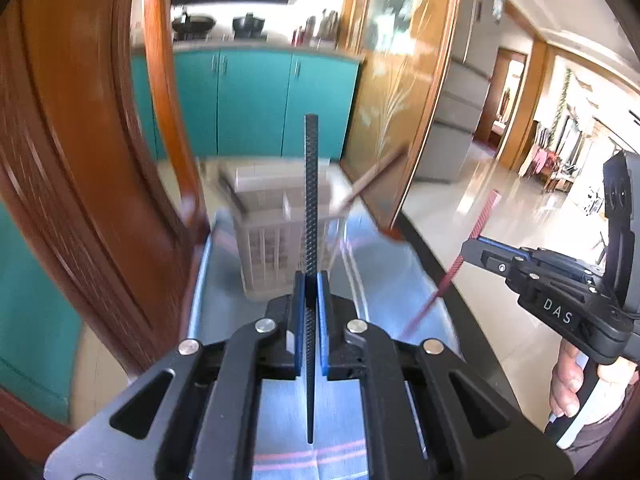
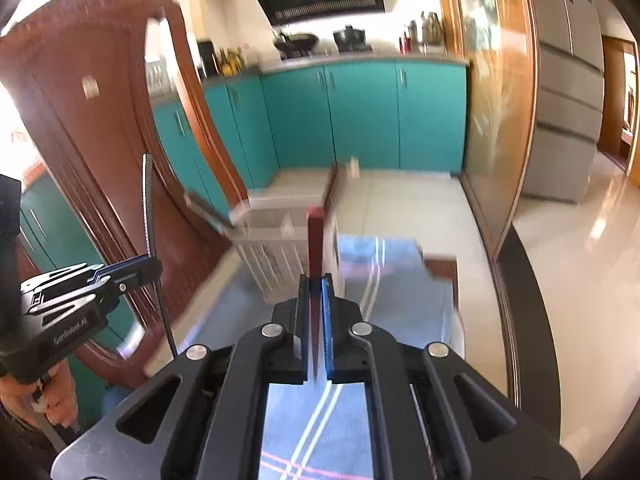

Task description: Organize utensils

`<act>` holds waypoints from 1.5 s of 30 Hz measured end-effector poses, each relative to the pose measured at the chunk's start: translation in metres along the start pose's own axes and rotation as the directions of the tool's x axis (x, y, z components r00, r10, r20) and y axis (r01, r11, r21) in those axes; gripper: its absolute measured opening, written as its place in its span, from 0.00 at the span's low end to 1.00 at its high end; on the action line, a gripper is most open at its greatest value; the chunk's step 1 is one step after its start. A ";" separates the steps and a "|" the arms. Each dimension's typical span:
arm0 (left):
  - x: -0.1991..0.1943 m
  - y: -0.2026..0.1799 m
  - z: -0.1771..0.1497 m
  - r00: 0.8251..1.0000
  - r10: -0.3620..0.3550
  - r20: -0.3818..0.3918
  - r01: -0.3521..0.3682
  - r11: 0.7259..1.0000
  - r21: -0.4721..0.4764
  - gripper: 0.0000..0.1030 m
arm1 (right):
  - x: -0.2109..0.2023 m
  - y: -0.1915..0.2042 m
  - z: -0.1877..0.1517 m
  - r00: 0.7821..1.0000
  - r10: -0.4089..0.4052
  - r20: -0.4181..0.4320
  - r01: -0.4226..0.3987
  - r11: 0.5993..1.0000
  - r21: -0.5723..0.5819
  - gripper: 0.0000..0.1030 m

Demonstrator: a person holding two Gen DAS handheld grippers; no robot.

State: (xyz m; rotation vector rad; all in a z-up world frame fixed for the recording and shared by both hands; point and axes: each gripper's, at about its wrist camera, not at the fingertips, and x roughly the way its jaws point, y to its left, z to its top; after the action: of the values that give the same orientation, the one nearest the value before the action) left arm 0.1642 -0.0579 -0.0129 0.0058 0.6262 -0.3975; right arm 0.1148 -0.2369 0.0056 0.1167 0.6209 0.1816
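My left gripper [image 1: 311,280] is shut on a black textured chopstick [image 1: 311,184] that stands upright between the blue pads. It also shows at the left of the right wrist view [image 2: 150,264]. My right gripper [image 2: 316,280] is shut on a red chopstick [image 2: 315,236], held upright; in the left wrist view the red chopstick [image 1: 456,268] slants at the right. A clear slotted utensil holder [image 1: 276,224] stands ahead on the table [image 1: 384,280], with a wooden utensil [image 1: 372,176] leaning out of it. In the right wrist view the holder [image 2: 276,244] is ahead and slightly left.
The table has a blue cloth with stripes [image 2: 372,280]. A brown wooden chair back [image 1: 80,160] rises at the left. Teal kitchen cabinets [image 2: 360,112] and a wooden door frame [image 1: 400,100] stand behind. The tiled floor [image 2: 580,240] drops off at the right.
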 end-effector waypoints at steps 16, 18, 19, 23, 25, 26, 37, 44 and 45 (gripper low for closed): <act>0.025 0.026 0.131 0.923 0.147 0.355 -0.119 0.988 -0.098 0.06 | 0.018 0.012 0.116 0.958 -0.038 0.286 0.026 0.999 0.046 0.06; 0.052 0.025 0.126 0.925 0.168 0.342 -0.154 0.986 -0.069 0.06 | 0.033 0.015 0.109 0.960 -0.053 0.275 0.047 0.999 0.029 0.06; 0.065 0.024 0.121 0.929 0.172 0.327 -0.163 0.985 -0.054 0.06 | 0.038 0.015 0.106 0.960 -0.056 0.274 0.051 0.998 0.024 0.06; 0.099 0.025 0.106 0.940 0.189 0.283 -0.191 0.981 -0.022 0.07 | 0.065 0.016 0.094 0.969 -0.058 0.241 0.059 0.998 0.005 0.06; 0.112 0.028 0.099 0.951 0.184 0.250 -0.185 0.983 -0.021 0.07 | 0.074 0.014 0.088 0.974 -0.063 0.219 0.063 0.998 0.006 0.06; 0.113 0.029 0.095 0.953 0.182 0.244 -0.183 0.983 -0.019 0.07 | 0.078 0.012 0.085 0.976 -0.059 0.211 0.059 0.998 0.007 0.06; 0.072 0.019 0.068 0.952 0.183 0.247 -0.188 0.982 -0.005 0.12 | 0.052 0.005 0.052 0.981 -0.041 0.192 0.035 0.999 0.038 0.39; 0.012 0.008 0.030 0.948 0.213 0.235 -0.217 0.976 -0.007 0.40 | -0.018 0.017 0.001 0.956 -0.063 0.287 0.077 0.996 -0.036 0.72; 0.004 0.006 0.024 0.947 0.222 0.230 -0.227 0.974 -0.006 0.43 | -0.027 0.017 -0.008 0.953 -0.072 0.296 0.088 0.995 -0.040 0.79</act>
State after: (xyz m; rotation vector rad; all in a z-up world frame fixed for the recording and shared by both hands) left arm 0.1830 -0.0567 0.0033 0.0502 0.3872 -0.1794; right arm 0.0868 -0.2251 0.0172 0.0649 0.3227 0.0990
